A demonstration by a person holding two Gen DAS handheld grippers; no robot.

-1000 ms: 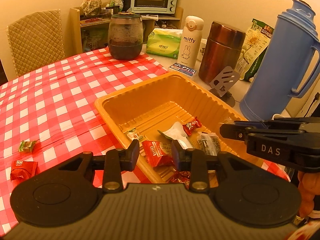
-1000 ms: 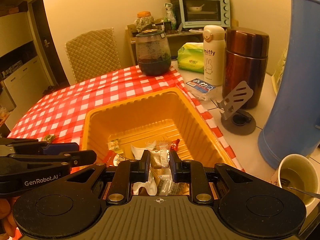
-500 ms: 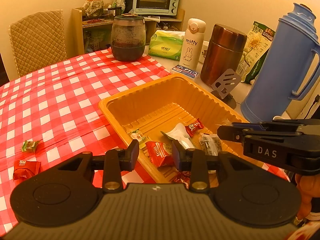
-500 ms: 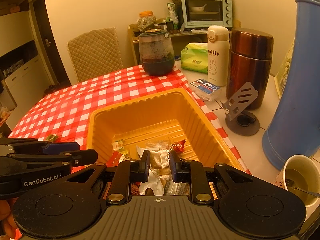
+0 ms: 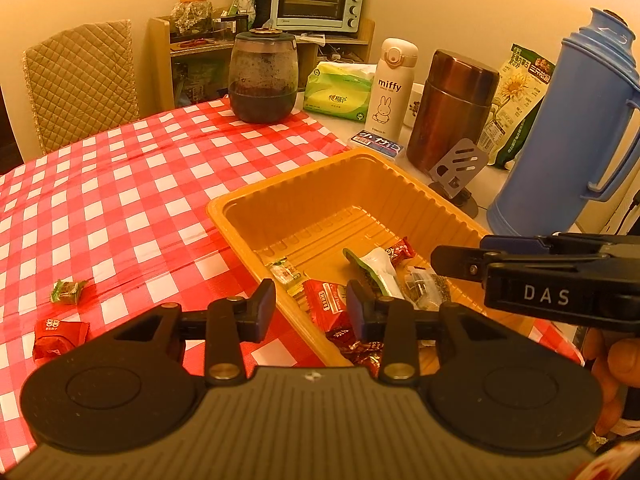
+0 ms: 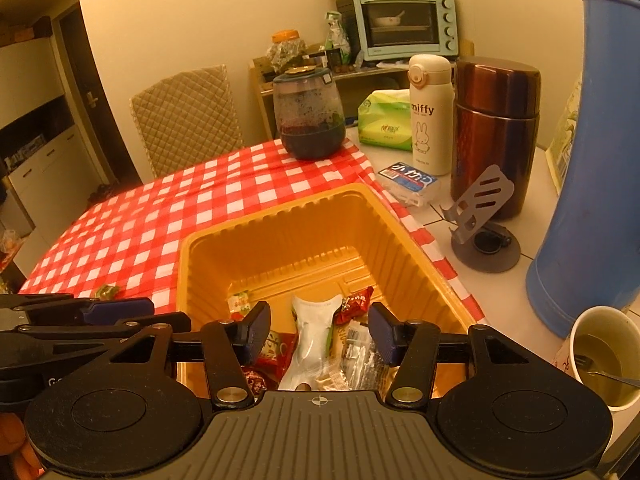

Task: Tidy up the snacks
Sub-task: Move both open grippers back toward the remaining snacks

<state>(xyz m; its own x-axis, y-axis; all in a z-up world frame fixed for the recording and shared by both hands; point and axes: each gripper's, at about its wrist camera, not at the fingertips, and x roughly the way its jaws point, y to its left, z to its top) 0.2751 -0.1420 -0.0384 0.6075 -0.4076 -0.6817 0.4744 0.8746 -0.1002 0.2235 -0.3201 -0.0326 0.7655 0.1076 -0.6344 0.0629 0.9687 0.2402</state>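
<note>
While right gripper [image 6: 318,330] jaws have just been opening, empty, over yellow tray [image 6: 280,232], crinkled red, white, clear snack packets [image 6: 316,332] are lying inside; left gripper [image 5: 310,304] is hanging parted, empty.

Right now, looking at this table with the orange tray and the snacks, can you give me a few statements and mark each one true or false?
1. The orange tray has several wrapped snacks inside. True.
2. Two snacks lie outside the tray on the checked cloth. True: a green candy and a red packet.
3. The right hand-held gripper is clamped shut on a snack. False: its jaws have just been opening and stand apart above the white packet, gripping nothing.
4. The blue thermos stands inside the tray. False: it stands on the bare tabletop beside the tray.
5. The miffy bottle lies on its side. False: it stands upright.
</note>
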